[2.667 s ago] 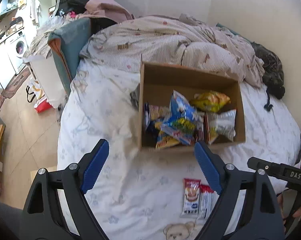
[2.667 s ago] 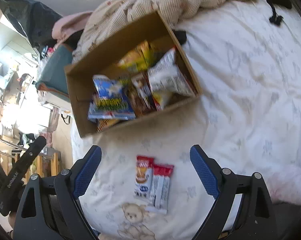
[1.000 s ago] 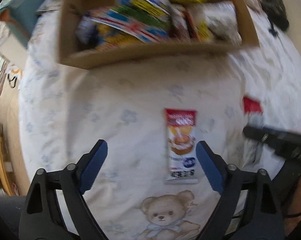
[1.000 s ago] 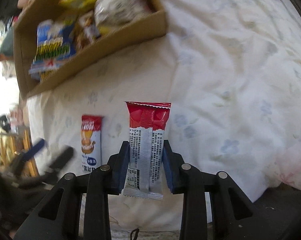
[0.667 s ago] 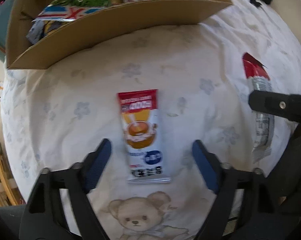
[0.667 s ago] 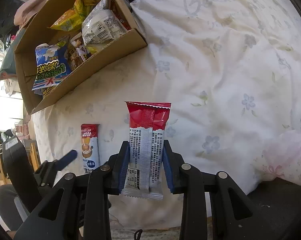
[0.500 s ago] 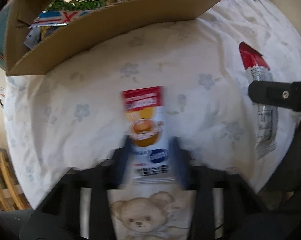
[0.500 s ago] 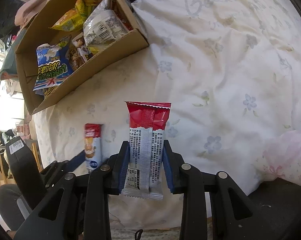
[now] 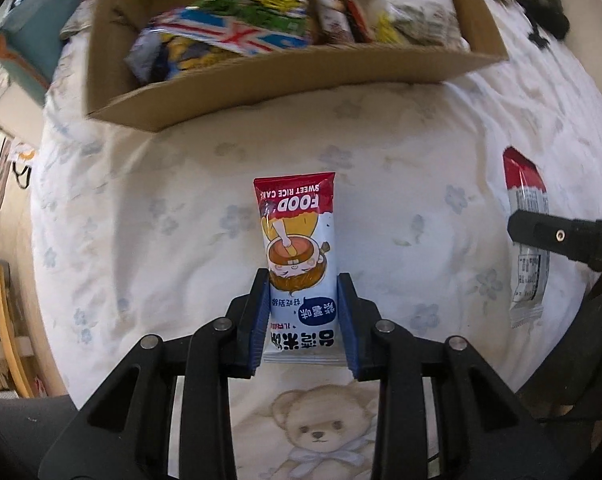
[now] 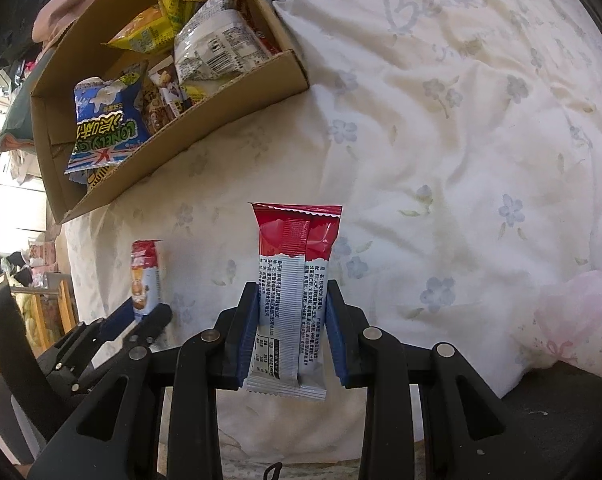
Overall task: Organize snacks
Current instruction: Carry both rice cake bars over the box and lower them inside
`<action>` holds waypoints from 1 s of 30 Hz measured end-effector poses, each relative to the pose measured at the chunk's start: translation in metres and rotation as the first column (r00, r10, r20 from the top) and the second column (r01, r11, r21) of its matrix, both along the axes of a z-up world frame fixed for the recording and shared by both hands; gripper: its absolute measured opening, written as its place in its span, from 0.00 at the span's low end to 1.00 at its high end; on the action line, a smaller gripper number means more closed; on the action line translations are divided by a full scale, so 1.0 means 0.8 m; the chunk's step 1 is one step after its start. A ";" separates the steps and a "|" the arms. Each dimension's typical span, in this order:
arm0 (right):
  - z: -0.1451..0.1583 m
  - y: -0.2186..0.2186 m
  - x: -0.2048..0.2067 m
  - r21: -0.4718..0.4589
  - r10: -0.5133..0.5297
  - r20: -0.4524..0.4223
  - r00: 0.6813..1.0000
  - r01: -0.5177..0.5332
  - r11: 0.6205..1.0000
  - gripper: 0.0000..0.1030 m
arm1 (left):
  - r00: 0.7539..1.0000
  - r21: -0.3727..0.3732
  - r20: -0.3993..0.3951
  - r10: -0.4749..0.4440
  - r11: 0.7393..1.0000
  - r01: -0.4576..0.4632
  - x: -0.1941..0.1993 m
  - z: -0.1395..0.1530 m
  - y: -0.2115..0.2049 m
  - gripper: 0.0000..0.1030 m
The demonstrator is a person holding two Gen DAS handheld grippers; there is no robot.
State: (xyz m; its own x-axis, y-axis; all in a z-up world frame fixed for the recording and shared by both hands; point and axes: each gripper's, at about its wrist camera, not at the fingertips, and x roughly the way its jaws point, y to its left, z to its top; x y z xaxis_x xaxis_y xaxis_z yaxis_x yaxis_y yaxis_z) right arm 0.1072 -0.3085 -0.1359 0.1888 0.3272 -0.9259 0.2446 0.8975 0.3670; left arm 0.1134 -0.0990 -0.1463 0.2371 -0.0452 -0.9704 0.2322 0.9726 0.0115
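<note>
White bed sheet (image 9: 149, 208) with pale blue flowers and a teddy bear print (image 9: 321, 428) covers the bed. Past the bed's left edge some floor and furniture show.

The left gripper (image 9: 303, 320) has just closed its fingers on a rice cake pack (image 9: 295, 248), and they now squeeze its lower end from both sides. The pack is long and thin. Its red top points away from the gripper, toward the box (image 9: 285, 80).

The right gripper (image 10: 289, 332) holds a red pack (image 10: 295, 280) the same way, back side showing, red end pointing away. The fingers pinch its lower end.

The cardboard box sits on the bed beyond both packs. It is full of snack bags, with a blue bag (image 10: 107, 128), a yellow bag (image 10: 157, 30) and a clear bag (image 10: 217, 50). A pink cloth (image 10: 573, 316) lies at the right of the bed. Both packs are well apart from the box.
</note>
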 end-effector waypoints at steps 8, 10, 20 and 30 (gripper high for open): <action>0.008 0.051 0.015 0.029 0.106 0.028 0.994 -0.107 0.994 0.32 | 0.987 -0.018 0.040 0.154 0.988 -0.153 -0.006 0.023 0.058 0.27; 0.012 0.063 0.016 0.035 0.132 0.041 0.990 -0.134 0.990 0.32 | 0.982 -0.019 0.053 0.181 0.983 -0.180 -0.005 0.028 0.070 0.27; 0.070 0.074 0.009 0.119 0.162 0.233 0.959 -0.194 0.974 0.32 | 0.949 -0.063 0.216 0.229 0.973 -0.221 -0.005 0.120 0.093 0.27; 0.141 0.053 0.055 0.189 0.059 0.464 0.884 -0.164 0.968 0.32 | 0.898 -0.109 0.391 0.201 0.979 -0.172 0.053 0.200 0.096 0.27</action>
State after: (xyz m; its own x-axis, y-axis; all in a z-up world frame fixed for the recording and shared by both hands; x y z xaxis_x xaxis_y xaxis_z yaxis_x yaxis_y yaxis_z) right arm 0.1513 -0.2660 -0.0231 0.5190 0.5532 -0.6516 -0.0917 0.7940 0.6010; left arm 0.1555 -0.0224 0.0134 0.6138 -0.0262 -0.7890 0.0366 0.9993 -0.0048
